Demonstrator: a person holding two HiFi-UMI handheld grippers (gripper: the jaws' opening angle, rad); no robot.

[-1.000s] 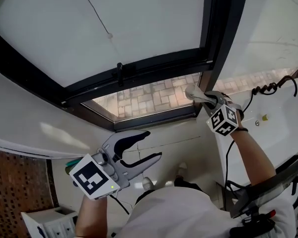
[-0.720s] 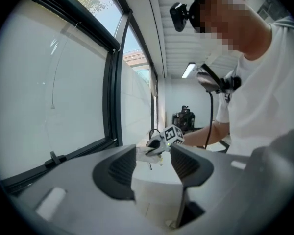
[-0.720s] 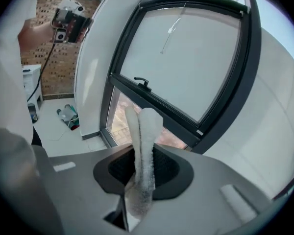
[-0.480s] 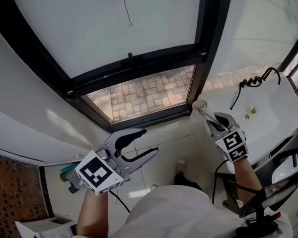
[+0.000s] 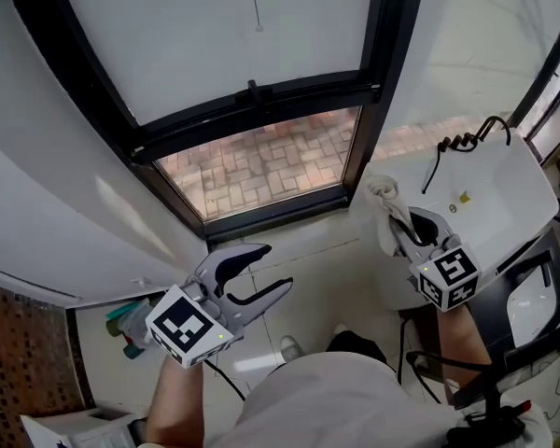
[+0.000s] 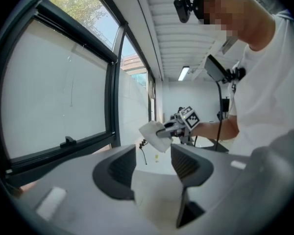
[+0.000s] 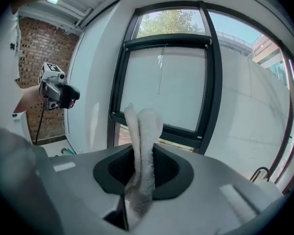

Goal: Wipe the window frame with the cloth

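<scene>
White fluffy cloth (image 5: 383,203) is pinched in the right gripper (image 5: 403,224) - jaws clamped on its fold, loose end sticking up past the tips. Black metal window frame (image 5: 273,209) lies just ahead and to the left; its lower rail runs left-right and an upright post rises from the lower right corner. The cloth is near that corner and looks clear of it - right gripper is the nearer one. Left gripper (image 5: 261,290) has its jaws apart with nothing between them, below the rail.

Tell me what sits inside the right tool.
A folded white terry cloth is clamped in the right tool, top sticking out. The part pinched between the jaws is covered.
</scene>
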